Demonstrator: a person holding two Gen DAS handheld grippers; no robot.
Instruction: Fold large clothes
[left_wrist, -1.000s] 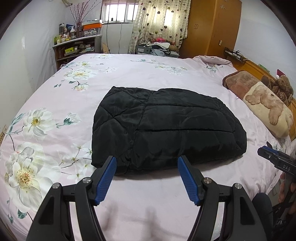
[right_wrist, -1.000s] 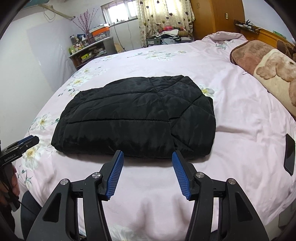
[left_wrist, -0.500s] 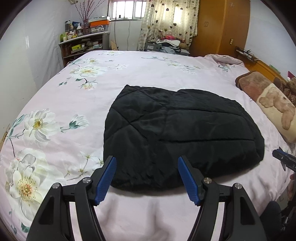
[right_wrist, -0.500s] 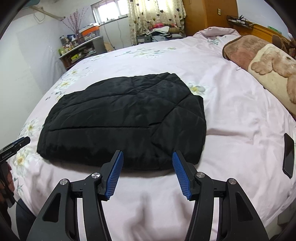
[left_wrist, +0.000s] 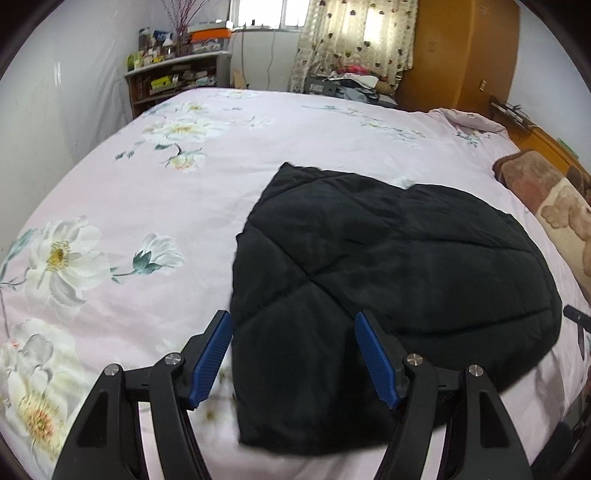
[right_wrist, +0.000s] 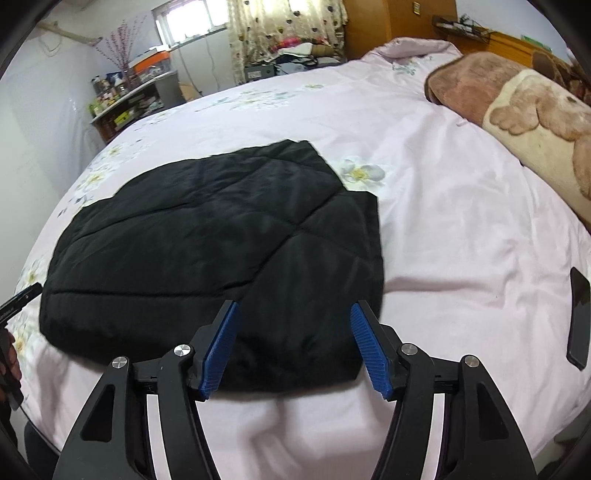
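Black quilted jacket (left_wrist: 388, 266) beneath both downward-tilted, open-jawed grippers

Matt quilted cloth on smooth printed cotton

The black jacket (left_wrist: 388, 266) is soft padded cloth, stitched in diagonal quilting, matt with a faint sheen. Under it the pink bedsheet (left_wrist: 155, 206) is smooth, floral-printed fabric. Right of the jacket lies a fuzzy plush blanket (right_wrist: 517, 107); beyond it stands a glossy varnished wooden wardrobe (left_wrist: 458, 55). The gripper pads (right_wrist: 221, 347) are ribbed blue plastic on matt black plastic arms.
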